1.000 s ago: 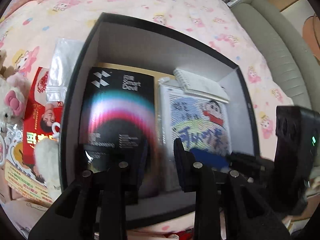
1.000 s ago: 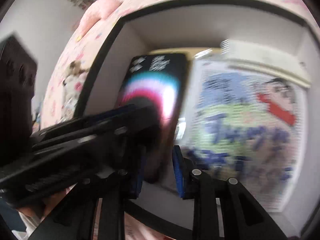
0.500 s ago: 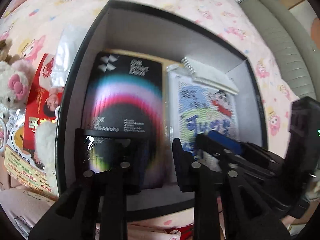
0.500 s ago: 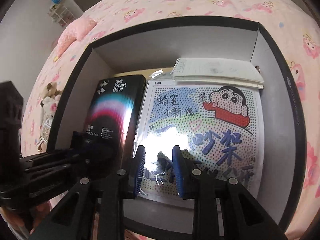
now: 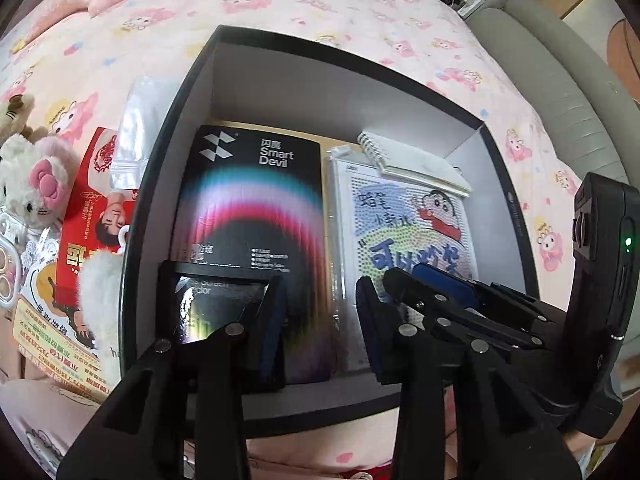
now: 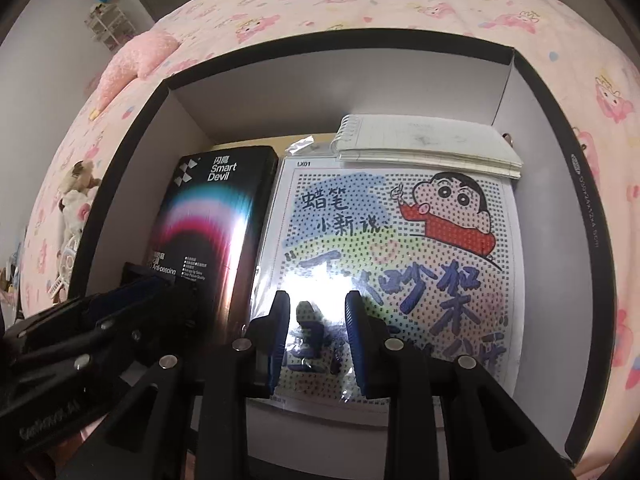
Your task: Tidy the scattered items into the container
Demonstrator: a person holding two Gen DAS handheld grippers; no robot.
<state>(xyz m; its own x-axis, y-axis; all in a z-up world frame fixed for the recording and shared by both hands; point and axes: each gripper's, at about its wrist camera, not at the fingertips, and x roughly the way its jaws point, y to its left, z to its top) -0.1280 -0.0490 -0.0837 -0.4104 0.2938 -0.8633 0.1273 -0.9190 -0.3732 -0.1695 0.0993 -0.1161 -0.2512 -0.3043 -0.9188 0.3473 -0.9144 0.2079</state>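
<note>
Opening over the near end of the black Smart Devil box (image 5: 256,240), left gripper (image 5: 320,320): jaws spreading, pads clear of the carton, nothing pinched between them. Half a second ago narrower and closer on that box; now released, carton lying flat on the left of the container floor. Container (image 5: 168,168): black-rimmed, white-walled, set on the pink bedspread (image 5: 280,4). Right gripper (image 6: 316,332): narrow gap, nothing gripped, poised above the bagged cartoon bead sheet (image 6: 400,248), itself flat beside the box, spiral notepad (image 6: 428,144) on its far edge. Judged: placement of the box complete. Outstanding outside the left wall: silver zip pouch (image 5: 140,128), red leaflet (image 5: 92,216), white plush toy (image 5: 32,184). Task partly done.
</note>
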